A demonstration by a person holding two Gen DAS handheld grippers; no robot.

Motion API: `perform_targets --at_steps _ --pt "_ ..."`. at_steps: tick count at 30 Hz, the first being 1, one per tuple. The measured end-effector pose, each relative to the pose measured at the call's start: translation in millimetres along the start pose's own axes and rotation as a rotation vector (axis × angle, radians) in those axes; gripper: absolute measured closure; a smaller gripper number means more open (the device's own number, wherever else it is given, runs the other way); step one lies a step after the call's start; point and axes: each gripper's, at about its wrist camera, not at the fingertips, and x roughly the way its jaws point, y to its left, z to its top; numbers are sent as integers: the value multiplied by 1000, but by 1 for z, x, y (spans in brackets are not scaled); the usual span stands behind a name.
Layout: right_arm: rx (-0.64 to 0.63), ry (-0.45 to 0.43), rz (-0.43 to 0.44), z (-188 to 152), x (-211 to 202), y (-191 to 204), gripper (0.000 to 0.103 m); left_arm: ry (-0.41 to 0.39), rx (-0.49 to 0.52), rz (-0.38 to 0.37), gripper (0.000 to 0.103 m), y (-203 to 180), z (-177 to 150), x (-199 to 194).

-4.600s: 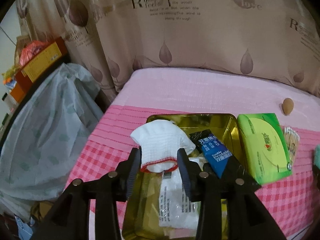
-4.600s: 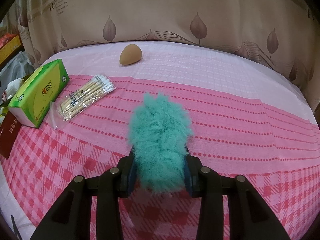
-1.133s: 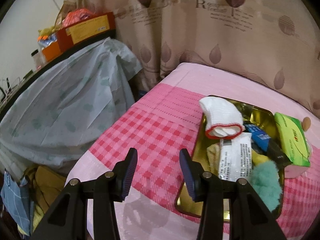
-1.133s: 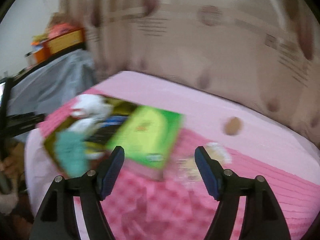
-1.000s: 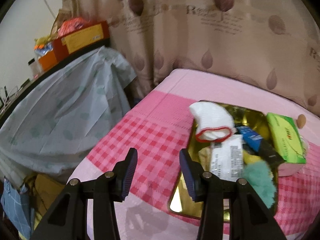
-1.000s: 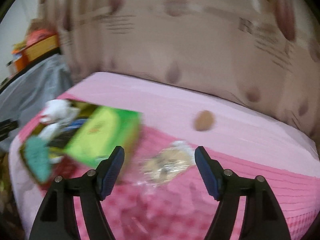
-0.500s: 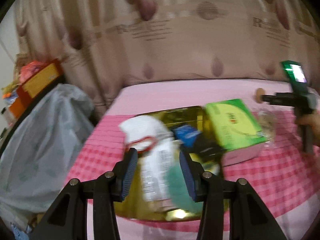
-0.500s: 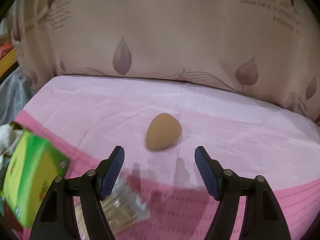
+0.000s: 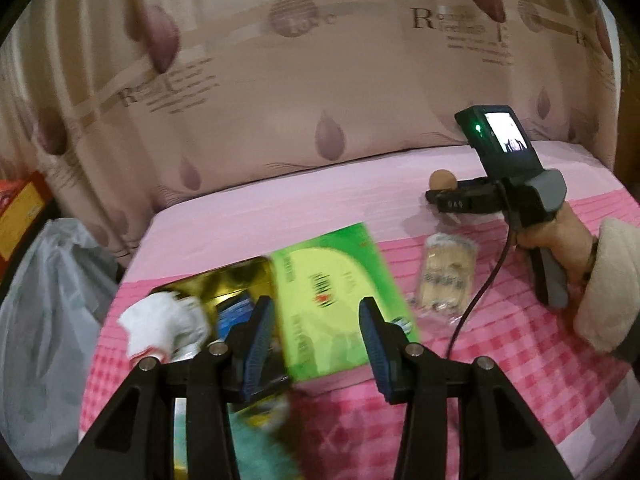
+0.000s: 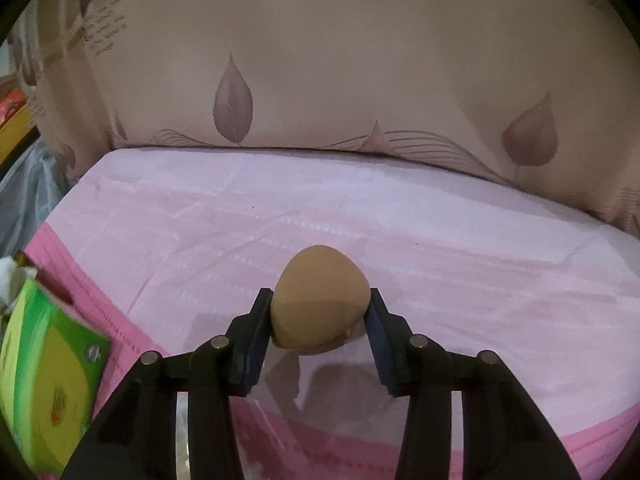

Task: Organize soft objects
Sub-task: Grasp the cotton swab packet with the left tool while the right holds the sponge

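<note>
I am reading only a big "R" with small blurred lines on the curtain (image 9: 320, 92), at my eleven and one o'clock. The print on the green pack (image 9: 336, 300) is staying too blurred.

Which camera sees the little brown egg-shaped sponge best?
The right wrist view: the brown sponge sits big and sharp between the right gripper pads, whose jaws have just been closing on it. The left wrist view shows it only tiny and far off.
</note>
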Motion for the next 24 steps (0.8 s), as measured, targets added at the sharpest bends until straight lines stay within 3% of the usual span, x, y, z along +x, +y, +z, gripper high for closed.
perform_targets --at_steps 5,9,13,16,24 --pt "-1 3 9 -38 -39 -15 61 19 -5 -101 58 -26 15 10" --pt "30 24 11 -74 -71 -31 61 38 34 -186 40 -57 27 23" --pt "67 36 19 -104 -96 -41 61 91 79 -251 38 -84 37 44" --pt "75 31 18 -119 -106 -43 61 148 95 -265 38 -100 41 66" --pt "65 14 38 -127 -110 -35 61 247 157 -184 38 -125 41 119"
